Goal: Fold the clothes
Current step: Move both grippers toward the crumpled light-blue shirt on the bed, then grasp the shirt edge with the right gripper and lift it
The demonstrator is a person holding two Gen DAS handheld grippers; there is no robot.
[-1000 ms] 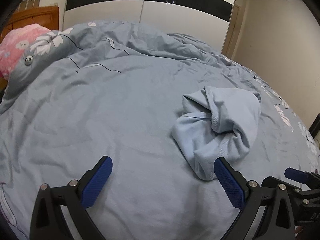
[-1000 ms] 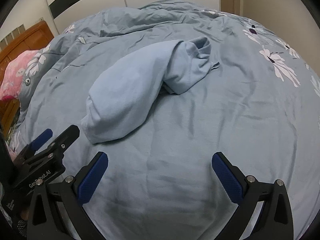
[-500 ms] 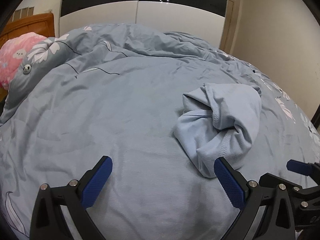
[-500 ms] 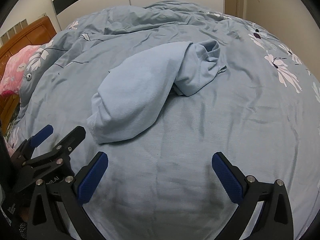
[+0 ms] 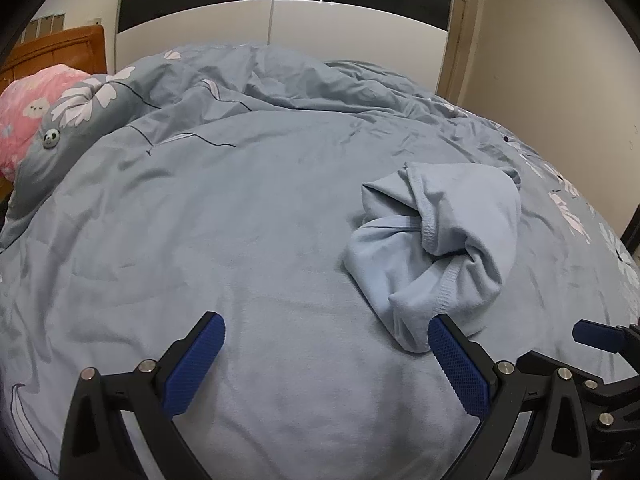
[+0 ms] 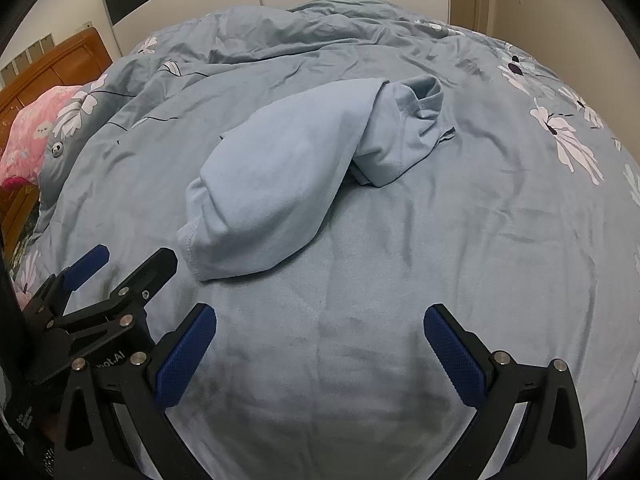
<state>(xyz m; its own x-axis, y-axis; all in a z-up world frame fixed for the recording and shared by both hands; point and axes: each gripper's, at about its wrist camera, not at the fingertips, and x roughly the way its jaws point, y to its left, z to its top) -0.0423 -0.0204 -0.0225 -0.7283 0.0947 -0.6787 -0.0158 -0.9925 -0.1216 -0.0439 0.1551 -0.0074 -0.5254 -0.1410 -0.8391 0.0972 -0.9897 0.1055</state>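
Note:
A crumpled light-blue garment (image 5: pixel 436 248) lies in a heap on the grey-blue duvet (image 5: pixel 240 216). My left gripper (image 5: pixel 326 332) is open and empty, low over the duvet; its right finger sits just at the garment's near hem. In the right wrist view the garment (image 6: pixel 288 172) lies ahead and to the left. My right gripper (image 6: pixel 320 324) is open and empty over bare duvet (image 6: pixel 440 240), short of the garment. The left gripper also shows in the right wrist view (image 6: pixel 124 264), and the right gripper in the left wrist view (image 5: pixel 600 336).
A pink pillow (image 5: pixel 28 112) and a wooden headboard (image 5: pixel 56 50) are at the far left. A white and black wardrobe (image 5: pixel 280 8) stands behind the bed. A beige wall (image 5: pixel 552 80) is on the right. White flower prints (image 6: pixel 560 132) mark the duvet's right side.
Both grippers have drifted slightly toward the garment and tilted up a little; the garment sits a bit nearer in both views. Both stay open and the cloth has not moved.

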